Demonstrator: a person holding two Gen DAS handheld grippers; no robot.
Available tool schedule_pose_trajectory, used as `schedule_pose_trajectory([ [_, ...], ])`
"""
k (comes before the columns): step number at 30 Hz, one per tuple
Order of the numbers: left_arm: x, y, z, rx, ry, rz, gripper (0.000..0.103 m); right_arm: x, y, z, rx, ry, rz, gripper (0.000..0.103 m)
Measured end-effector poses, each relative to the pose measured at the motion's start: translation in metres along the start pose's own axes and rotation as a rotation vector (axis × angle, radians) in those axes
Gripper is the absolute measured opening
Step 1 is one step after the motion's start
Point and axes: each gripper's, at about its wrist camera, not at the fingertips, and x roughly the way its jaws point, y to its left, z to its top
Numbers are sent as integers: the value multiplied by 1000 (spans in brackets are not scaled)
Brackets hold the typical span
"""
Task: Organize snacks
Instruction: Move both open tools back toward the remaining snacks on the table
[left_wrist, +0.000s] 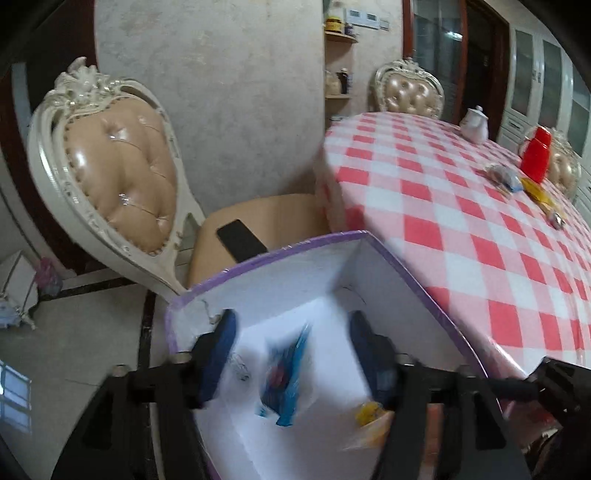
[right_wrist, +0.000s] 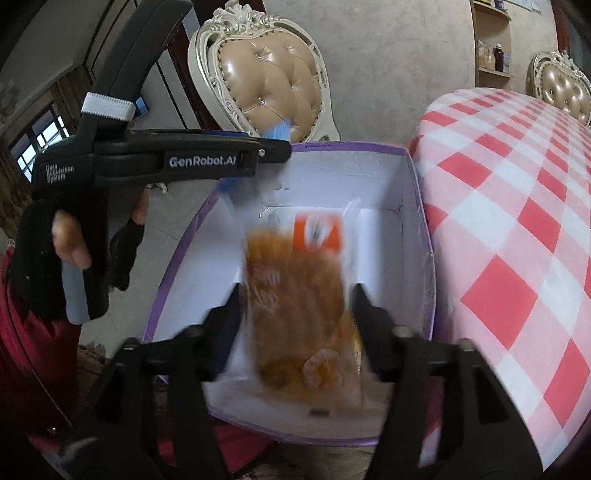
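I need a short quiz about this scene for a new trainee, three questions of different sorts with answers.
1. True or false: the white box with purple rim stands on the checked tablecloth.
2. Which packet is between the right gripper's fingers: A blue, B orange, C green?
3. Fill in: on the chair seat lies a black ____.

Key: 1 false, it is beside the table. 2 B, the orange packet. 3 phone.

On the side of the black left gripper (right_wrist: 255, 177) in your right wrist view you can read "GenRobot.AI" in pale letters, and nearer its handle, in smaller print, "Data Acquisition System". The orange snack packet (right_wrist: 299, 302) carries a label too blurred for you to read.
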Motion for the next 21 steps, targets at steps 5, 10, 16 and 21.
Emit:
schedule_pose_trajectory([
  [5,0,-20,0,42,-16,24,83,-18,-34,-1,111,-53,9,77],
  [10,11,-64,11,79,61,-15,83,-62,-87,-10,247,-152,-36,80],
  [16,18,-176,47,166,72,-232,83,-151,-169,-38,487,-329,-230,96],
  [21,42,-298,79,216,-13,-436,83,-207,-255,-86,709,-342,-472,96],
])
